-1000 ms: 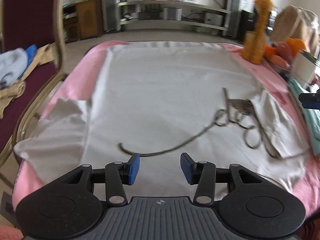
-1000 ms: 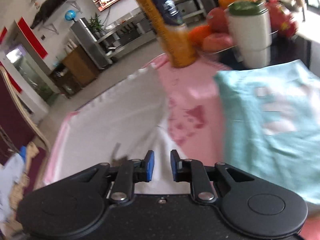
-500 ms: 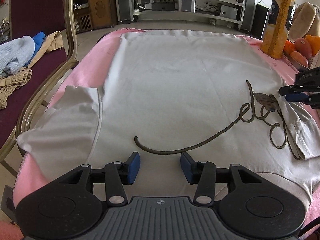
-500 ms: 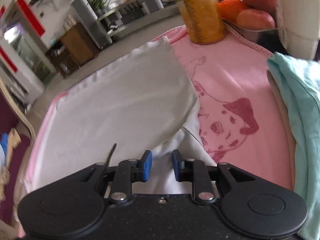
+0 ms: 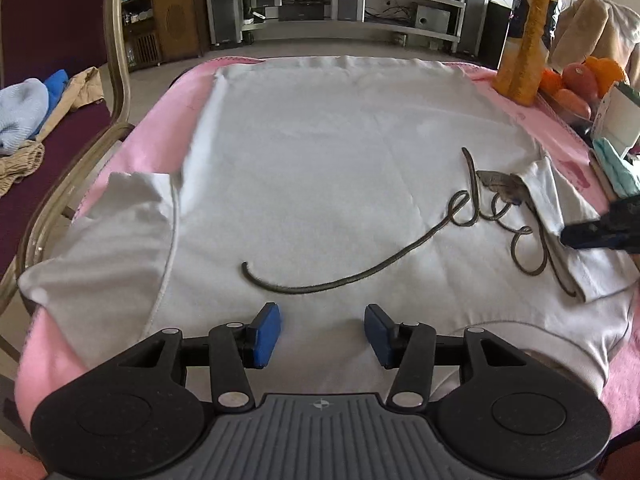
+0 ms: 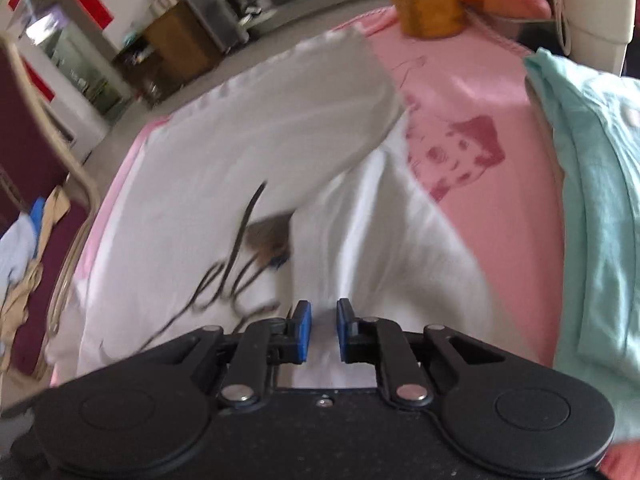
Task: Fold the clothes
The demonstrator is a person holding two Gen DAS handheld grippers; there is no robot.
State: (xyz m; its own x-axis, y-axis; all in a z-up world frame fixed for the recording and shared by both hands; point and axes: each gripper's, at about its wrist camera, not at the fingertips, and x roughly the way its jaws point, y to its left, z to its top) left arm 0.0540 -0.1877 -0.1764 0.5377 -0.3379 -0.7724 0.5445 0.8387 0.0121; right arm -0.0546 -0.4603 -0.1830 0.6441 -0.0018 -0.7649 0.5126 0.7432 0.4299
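- A white T-shirt [image 5: 320, 152] lay spread flat on a pink blanket [image 5: 160, 136] that covered the tabletop.
- The shirt had dark curly writing [image 5: 460, 228] across its front.
- The left claw [image 5: 322, 334] hung just over the near edge of the shirt. Its two blue pads [image 5: 266, 334] were wide apart and held nothing.
- The left sleeve [image 5: 100, 248] lay flat, sticking out to the side.
- The right sleeve [image 5: 560, 232] was folded in over the shirt, and it covered the end of the writing.
- The right claw [image 6: 323, 330] was at that folded sleeve (its picture was blurry). Its pads [image 6: 302, 332] were close, with a small gap, and white cloth sat between them. I could not tell if they were pinching it.
- A folded green cloth [image 6: 600, 184] lay on the blanket beside the shirt.
- An orange bottle [image 5: 528, 36] stood at the far corner, next to some fruit [image 5: 580, 80].
- A chair [image 5: 60, 92] with clothes on it stood beside the tabletop.
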